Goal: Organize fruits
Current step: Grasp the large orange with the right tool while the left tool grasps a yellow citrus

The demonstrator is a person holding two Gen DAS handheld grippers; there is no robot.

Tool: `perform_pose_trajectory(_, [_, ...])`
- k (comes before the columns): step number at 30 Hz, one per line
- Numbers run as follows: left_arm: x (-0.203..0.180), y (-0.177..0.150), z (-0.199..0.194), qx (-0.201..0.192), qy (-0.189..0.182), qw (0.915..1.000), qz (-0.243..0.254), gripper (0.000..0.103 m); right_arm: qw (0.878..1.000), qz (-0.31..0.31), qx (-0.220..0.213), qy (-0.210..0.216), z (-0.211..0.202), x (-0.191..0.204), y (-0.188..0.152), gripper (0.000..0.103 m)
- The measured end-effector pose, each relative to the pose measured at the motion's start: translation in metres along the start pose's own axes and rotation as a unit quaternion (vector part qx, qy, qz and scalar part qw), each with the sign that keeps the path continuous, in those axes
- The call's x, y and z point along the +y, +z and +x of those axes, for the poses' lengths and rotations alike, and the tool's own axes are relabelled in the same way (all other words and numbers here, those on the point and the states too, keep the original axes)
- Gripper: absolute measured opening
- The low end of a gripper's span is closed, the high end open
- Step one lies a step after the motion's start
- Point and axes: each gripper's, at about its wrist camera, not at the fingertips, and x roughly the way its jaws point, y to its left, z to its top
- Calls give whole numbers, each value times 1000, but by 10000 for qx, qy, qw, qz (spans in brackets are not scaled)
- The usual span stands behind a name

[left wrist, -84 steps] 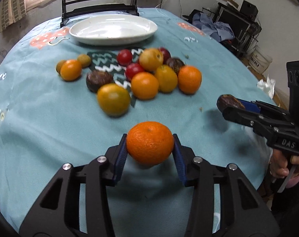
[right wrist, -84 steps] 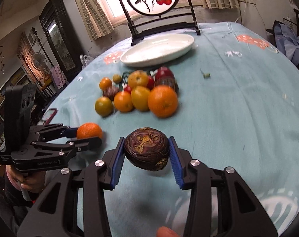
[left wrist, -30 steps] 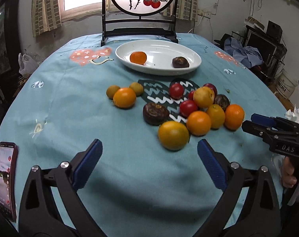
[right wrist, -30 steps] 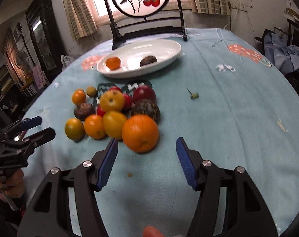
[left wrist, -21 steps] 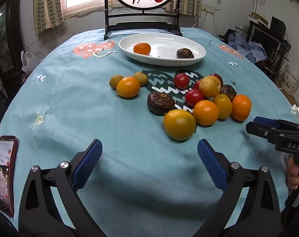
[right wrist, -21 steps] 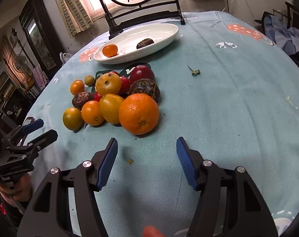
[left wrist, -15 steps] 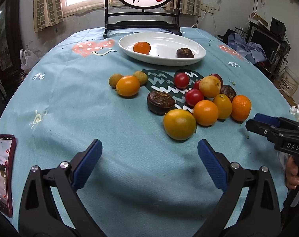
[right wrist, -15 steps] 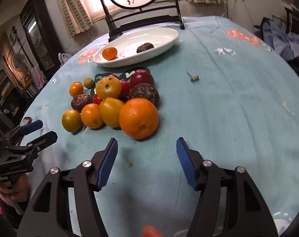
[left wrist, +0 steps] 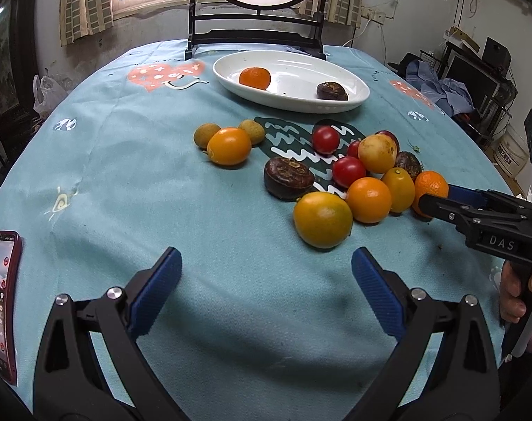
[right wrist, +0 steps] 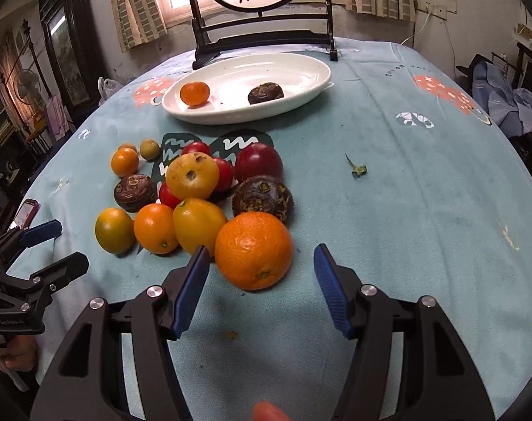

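Your right gripper [right wrist: 261,266] stands open around the big orange [right wrist: 253,249], while your left gripper [left wrist: 266,272] gapes empty.

Bare tablecloth [left wrist: 132,189] lies open on the left side of the table and in front of the left gripper [left wrist: 266,273], with only a phone [left wrist: 0,301] at the near left edge. The fruit cluster [right wrist: 195,196] blocks the middle, its big orange [right wrist: 253,249] sitting just ahead of the right gripper [right wrist: 258,280], whose jaws are spread. Right of the cluster the cloth is free up to the white plate [right wrist: 301,91], apart from a small green scrap [right wrist: 358,169].
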Motion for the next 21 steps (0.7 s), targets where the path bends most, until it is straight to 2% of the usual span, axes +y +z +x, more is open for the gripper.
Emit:
perform_pose_trajectory(8, [2,0,1,40,-4,10000,-65,99,10000,19,38,23,3,1,2,62])
perform_pose_trajectory(16, [2,0,3,63,15,10000,-73,99,9999,-20,9,109,3,3,4,49])
perform_pose_trajectory(21, [2,0,5,84,6,9999,-75,99,9998,115,-74,160,-2,0,2,45])
